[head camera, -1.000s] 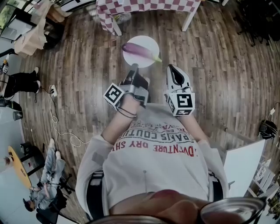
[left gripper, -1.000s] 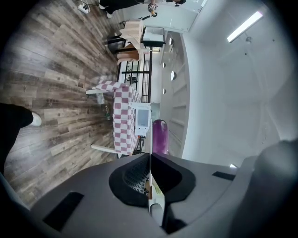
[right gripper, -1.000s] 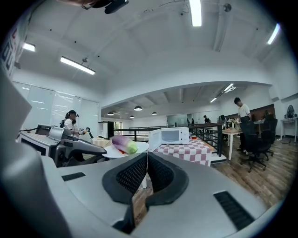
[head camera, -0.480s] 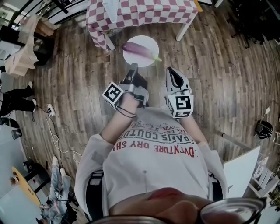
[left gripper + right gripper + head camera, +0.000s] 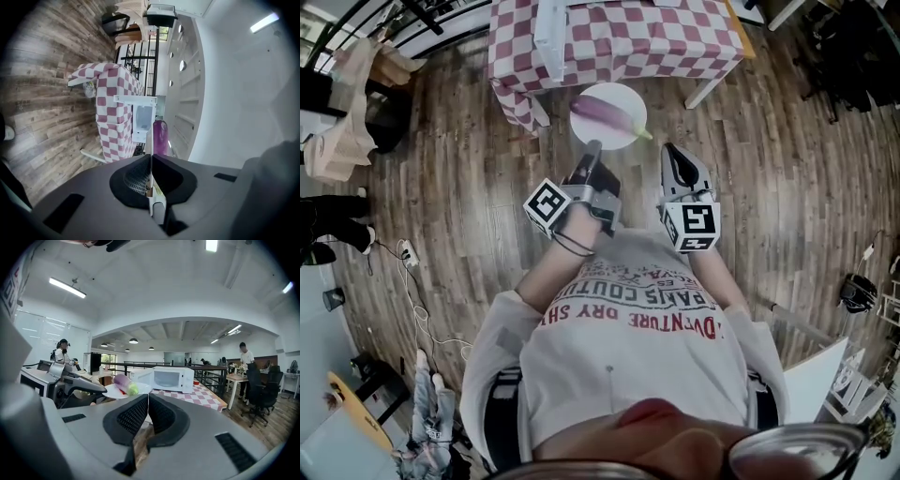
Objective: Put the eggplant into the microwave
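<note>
Plate (image 5: pixel 624 132) up at twelve o'clock, purple eggplant (image 5: pixel 602 110) lying across it, checkered table (image 5: pixel 619 37) just beyond. Left gripper (image 5: pixel 593 147) meets the plate's near rim; right gripper (image 5: pixel 673 152) at one o'clock, alongside, above wood floor (image 5: pixel 469 206).

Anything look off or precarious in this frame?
The eggplant lies loose on a white plate held in mid-air only by the left claw pinching its rim; the green stem end juts past the edge.
</note>
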The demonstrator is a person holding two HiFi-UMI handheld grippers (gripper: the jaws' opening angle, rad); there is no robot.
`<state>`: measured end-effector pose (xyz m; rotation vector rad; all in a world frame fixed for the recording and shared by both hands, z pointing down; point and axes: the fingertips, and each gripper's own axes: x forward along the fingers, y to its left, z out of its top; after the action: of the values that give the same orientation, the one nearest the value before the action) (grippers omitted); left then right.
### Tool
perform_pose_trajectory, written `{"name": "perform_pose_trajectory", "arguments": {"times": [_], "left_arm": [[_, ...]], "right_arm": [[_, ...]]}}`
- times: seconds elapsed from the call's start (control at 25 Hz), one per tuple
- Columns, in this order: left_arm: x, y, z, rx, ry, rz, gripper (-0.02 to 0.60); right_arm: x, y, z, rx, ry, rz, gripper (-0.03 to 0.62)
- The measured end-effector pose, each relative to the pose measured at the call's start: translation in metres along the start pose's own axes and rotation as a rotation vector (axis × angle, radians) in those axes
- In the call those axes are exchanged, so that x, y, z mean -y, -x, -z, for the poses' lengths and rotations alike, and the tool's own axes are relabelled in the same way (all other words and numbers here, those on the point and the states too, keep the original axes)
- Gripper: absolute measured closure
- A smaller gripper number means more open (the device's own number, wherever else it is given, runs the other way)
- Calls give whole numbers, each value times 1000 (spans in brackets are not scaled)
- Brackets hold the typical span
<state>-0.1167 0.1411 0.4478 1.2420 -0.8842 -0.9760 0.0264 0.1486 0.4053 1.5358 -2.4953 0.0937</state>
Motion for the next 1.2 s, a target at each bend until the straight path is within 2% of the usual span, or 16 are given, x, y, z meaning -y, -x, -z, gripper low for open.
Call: {"name": "perform_pose_trajectory", "arguments": {"times": [0.16, 0.28, 0.48, 0.72, 0.96, 1.2], "left_arm": [[-15, -22, -16, 9, 8, -46, 551], [-16, -44, -23, 27, 17, -33, 551], [-14, -90, -35, 82, 2, -12, 551], [0, -171, -40, 174, -9, 26, 552], [0, -253, -38, 268, -20, 21, 552], [-6, -319, -41, 359, -12, 33, 552]], "right_arm": [[11, -33, 6, -16, -24, -3, 566], [22, -57, 9, -17, -26, -21, 566], [45, -104, 5, 0, -3, -98, 566], [106, -176, -13, 19, 2, -191, 566], [174, -249, -35, 46, 32, -290, 566], [227, -308, -31, 38, 39, -365, 566]]}}
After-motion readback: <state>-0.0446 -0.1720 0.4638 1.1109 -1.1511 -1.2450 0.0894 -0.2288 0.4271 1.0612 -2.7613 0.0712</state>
